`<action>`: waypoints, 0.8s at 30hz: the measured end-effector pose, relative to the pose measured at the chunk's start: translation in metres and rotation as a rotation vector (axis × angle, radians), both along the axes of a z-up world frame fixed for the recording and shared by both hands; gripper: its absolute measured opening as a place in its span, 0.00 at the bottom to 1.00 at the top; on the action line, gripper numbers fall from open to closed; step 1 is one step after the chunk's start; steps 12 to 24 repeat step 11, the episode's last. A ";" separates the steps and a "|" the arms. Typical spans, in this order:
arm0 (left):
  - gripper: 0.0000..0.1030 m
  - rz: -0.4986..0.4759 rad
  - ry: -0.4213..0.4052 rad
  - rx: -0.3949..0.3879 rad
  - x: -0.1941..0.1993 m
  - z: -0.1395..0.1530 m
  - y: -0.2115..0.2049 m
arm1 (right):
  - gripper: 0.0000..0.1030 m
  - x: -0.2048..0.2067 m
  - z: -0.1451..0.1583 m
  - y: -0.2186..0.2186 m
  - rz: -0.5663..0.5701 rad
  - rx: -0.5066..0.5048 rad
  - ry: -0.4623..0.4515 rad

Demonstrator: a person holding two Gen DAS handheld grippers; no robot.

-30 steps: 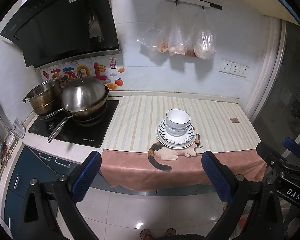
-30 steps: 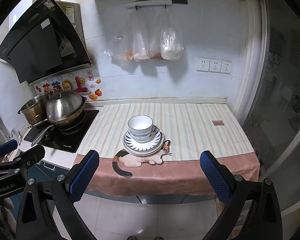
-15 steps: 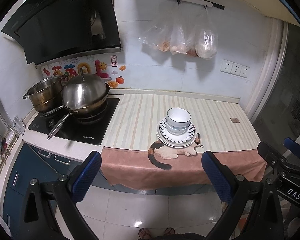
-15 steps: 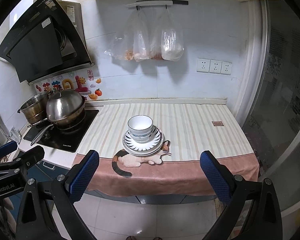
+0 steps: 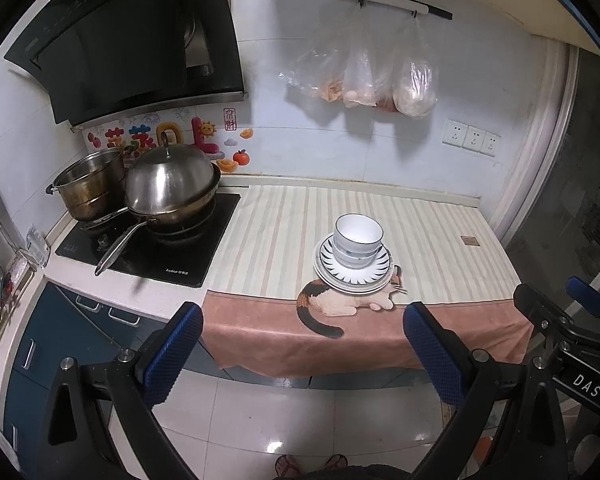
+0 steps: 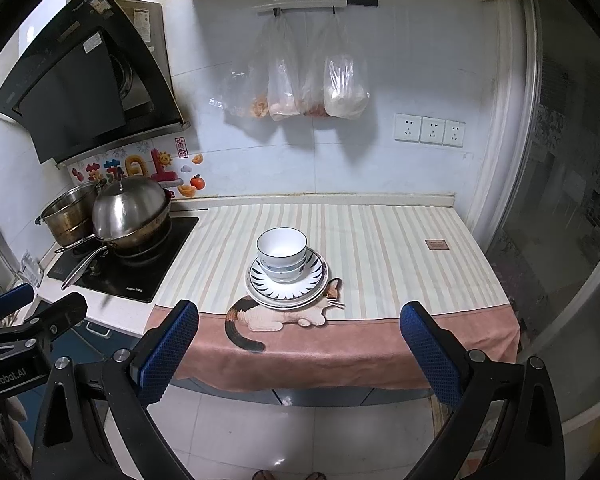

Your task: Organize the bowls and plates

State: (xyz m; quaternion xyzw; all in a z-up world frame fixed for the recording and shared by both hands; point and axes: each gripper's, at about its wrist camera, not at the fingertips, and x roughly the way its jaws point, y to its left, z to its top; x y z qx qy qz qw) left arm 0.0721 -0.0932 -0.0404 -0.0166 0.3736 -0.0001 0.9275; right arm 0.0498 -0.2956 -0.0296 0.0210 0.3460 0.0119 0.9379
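Observation:
White bowls with dark rims (image 5: 358, 244) (image 6: 282, 252) sit nested on a stack of plates (image 5: 380, 270) (image 6: 314, 280), the top plate bearing a dark ray pattern. The stack stands near the front of a striped counter mat (image 5: 284, 232) (image 6: 380, 240), just behind a printed cat. My left gripper (image 5: 302, 354) hangs open in front of the counter edge, well short of the stack. My right gripper (image 6: 298, 354) is open too, at a similar distance, with nothing between its blue pads. The right gripper's body (image 5: 568, 332) shows at the right of the left wrist view.
A lidded steel wok (image 5: 172, 188) (image 6: 130, 208) and a steel pot (image 5: 90, 184) stand on the black hob (image 5: 152, 248) at left. Plastic bags (image 5: 380, 72) hang on the back wall. A glass door (image 6: 572, 200) bounds the right side. Tiled floor lies below.
Both views have crept slightly closer to the counter; the stack and the pots stay where they were, and both grippers remain open.

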 end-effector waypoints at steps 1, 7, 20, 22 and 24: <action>1.00 0.000 0.000 0.000 0.000 0.000 0.000 | 1.00 0.000 0.000 0.000 0.000 0.001 0.000; 1.00 0.009 -0.004 0.002 -0.003 -0.001 -0.001 | 1.00 0.000 -0.001 0.002 0.003 0.000 0.000; 1.00 0.013 -0.008 0.007 -0.001 0.000 -0.002 | 1.00 0.001 -0.001 0.002 0.002 -0.001 -0.002; 1.00 0.013 -0.008 0.007 -0.001 0.000 -0.002 | 1.00 0.001 -0.001 0.002 0.002 -0.001 -0.002; 1.00 0.013 -0.008 0.007 -0.001 0.000 -0.002 | 1.00 0.001 -0.001 0.002 0.002 -0.001 -0.002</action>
